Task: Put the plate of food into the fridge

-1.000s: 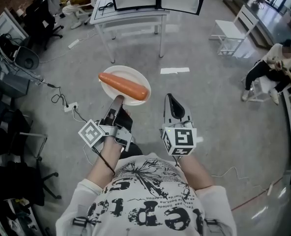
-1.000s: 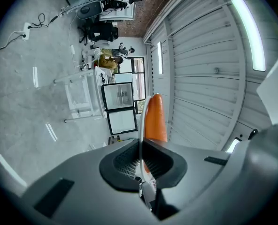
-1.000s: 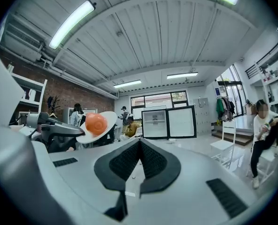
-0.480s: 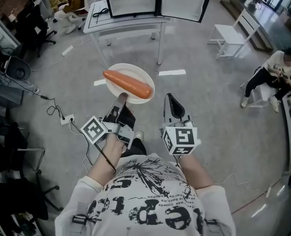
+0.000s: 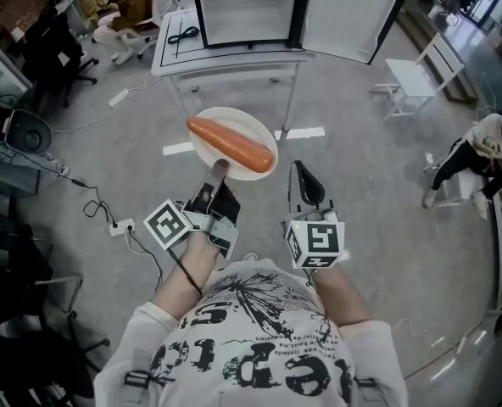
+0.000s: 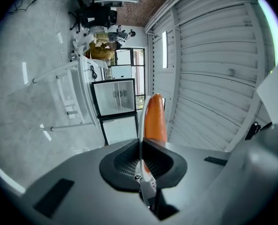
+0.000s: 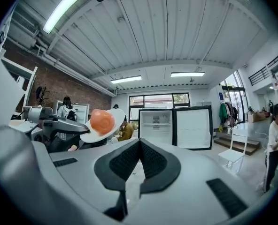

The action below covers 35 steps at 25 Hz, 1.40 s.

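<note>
White plate (image 5: 238, 120) with carrot (image 5: 231, 144) sits pinched by our left hand-held gripper (image 5: 220, 167), right hand-held gripper (image 5: 305, 171) closed empty; we should hold it level toward the far fridge (image 5: 247, 7).

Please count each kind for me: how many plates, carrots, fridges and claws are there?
Plate: 1
Carrot: 1
Fridge: 1
Claws: 2, left claw and right claw
Total: 5
</note>
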Available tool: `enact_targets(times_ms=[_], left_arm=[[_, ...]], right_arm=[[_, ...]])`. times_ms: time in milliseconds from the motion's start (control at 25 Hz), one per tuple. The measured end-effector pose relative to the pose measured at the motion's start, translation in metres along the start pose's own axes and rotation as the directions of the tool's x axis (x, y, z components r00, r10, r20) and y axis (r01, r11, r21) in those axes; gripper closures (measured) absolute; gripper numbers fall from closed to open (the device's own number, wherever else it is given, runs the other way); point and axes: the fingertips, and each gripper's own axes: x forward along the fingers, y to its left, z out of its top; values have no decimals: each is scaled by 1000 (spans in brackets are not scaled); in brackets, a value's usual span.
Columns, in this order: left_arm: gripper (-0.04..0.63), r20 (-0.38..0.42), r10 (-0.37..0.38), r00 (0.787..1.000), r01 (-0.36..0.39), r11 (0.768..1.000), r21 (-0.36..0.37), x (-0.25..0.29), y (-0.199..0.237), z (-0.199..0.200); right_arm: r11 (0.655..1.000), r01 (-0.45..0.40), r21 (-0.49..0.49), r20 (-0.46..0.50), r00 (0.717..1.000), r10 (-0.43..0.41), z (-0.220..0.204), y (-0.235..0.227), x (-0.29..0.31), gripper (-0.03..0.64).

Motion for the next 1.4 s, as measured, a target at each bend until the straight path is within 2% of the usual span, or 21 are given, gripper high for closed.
enact_targets(times_ms=[120,480,720,840,960,1120,1240,1400], left_arm=[[574,11,6,1000,-6,1000,-10,21,10,22],[574,60,26,998,-26,1000,2,52,46,40],[574,160,52,986,-55,998,18,123,63,52],[574,208,40,977,-49,998,37,160,64,57],[574,229,32,973,-50,996,71,204,68,54],[574,245,44,969,-63,996,69,263,82,44],[574,248,60,967,-74,996,50,280,91,41],[574,248,73,966,-81,996,23,280,97,39]], right_arm=[[1000,-12,-3,-11,1000,12,2,-1,34,617],[997,-77,21,-16,997,77,-21,-16,93,617],[987,-158,15,-2,987,158,-15,-68,160,617],[982,-190,-13,18,982,191,-7,-94,190,617],[976,-218,-28,24,976,218,-3,-129,218,617],[969,-241,-56,22,970,242,-5,-184,254,617],[970,-239,-48,10,971,239,-10,-202,268,617],[971,-236,-31,16,971,237,-14,-204,268,617]])
